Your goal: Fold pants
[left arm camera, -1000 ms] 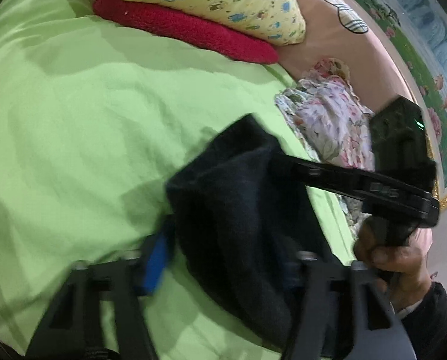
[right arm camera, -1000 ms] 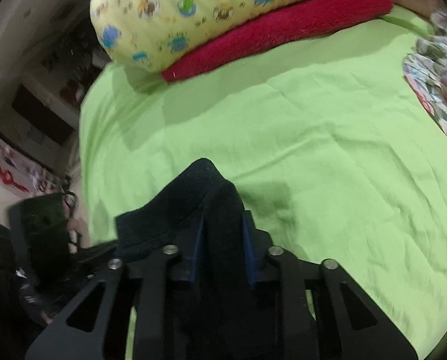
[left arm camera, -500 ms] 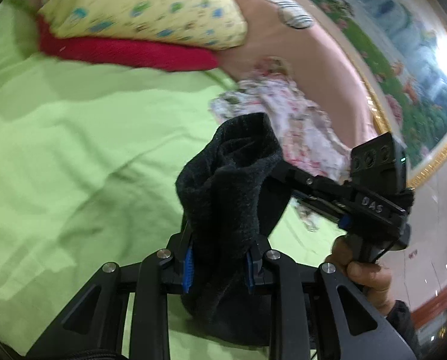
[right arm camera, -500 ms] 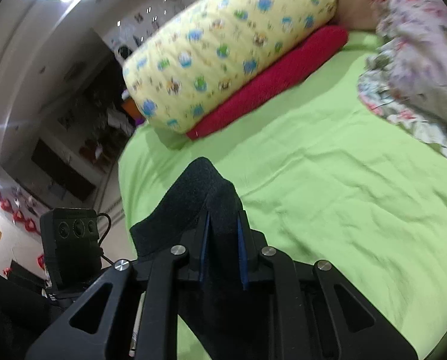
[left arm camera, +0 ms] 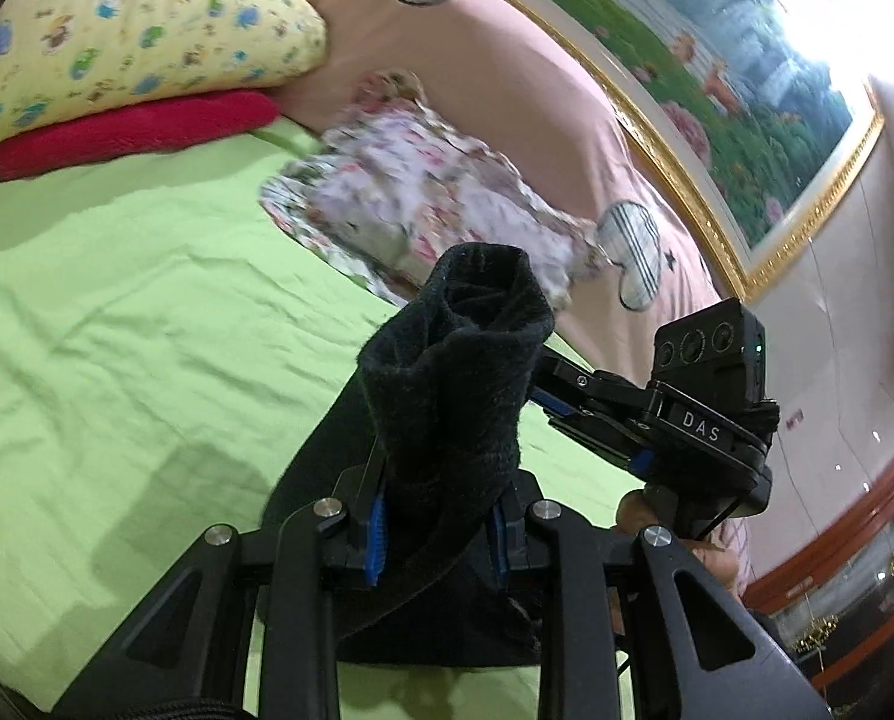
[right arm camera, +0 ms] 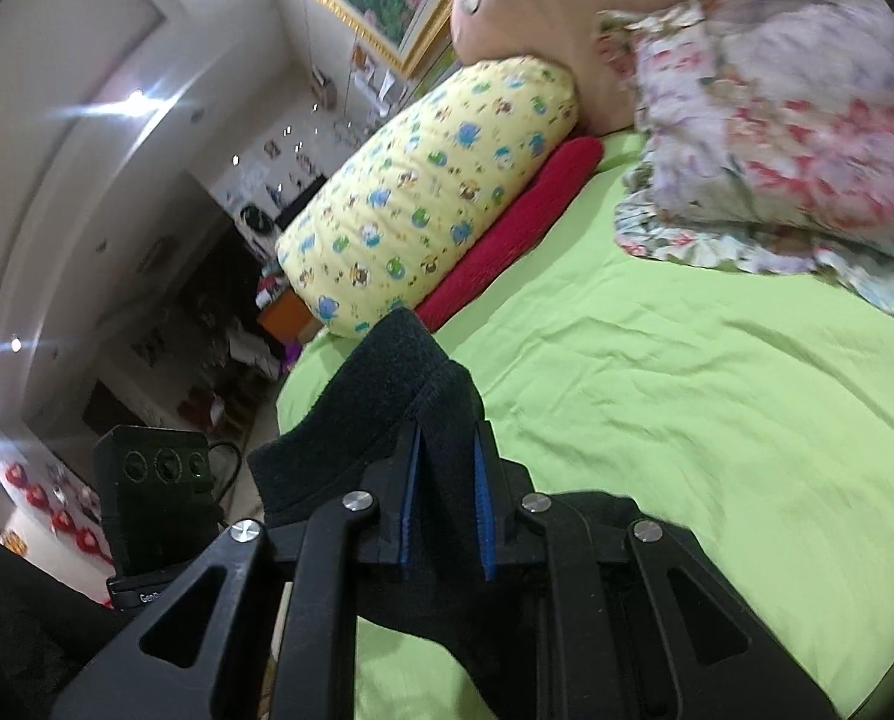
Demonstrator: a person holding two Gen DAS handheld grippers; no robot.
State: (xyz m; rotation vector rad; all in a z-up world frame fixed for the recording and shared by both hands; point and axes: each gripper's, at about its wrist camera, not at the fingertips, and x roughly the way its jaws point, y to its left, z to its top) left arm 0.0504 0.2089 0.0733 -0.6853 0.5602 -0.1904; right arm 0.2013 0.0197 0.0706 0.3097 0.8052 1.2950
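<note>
The black fleece pants (left arm camera: 453,384) hang lifted above the green bed sheet (left arm camera: 135,312). My left gripper (left arm camera: 438,531) is shut on a bunched part of them, which stands up between its blue pads. My right gripper (right arm camera: 447,516) is shut on another edge of the pants (right arm camera: 387,396). In the left wrist view the right gripper's body (left arm camera: 687,420) sits just to the right, its fingers hidden behind the cloth. The left gripper's camera block (right arm camera: 153,474) shows at the left of the right wrist view.
A yellow patterned pillow (left arm camera: 129,30) lies on a red towel (left arm camera: 117,132) at the head of the bed. A floral pillow (left arm camera: 423,198) leans on the pink headboard (left arm camera: 507,78). The bed's edge drops off at the left in the right wrist view (right arm camera: 291,384).
Both grippers have risen and tilted up with the pants, which have come off the sheet. The left gripper went from open beside the cloth to shut on it.
</note>
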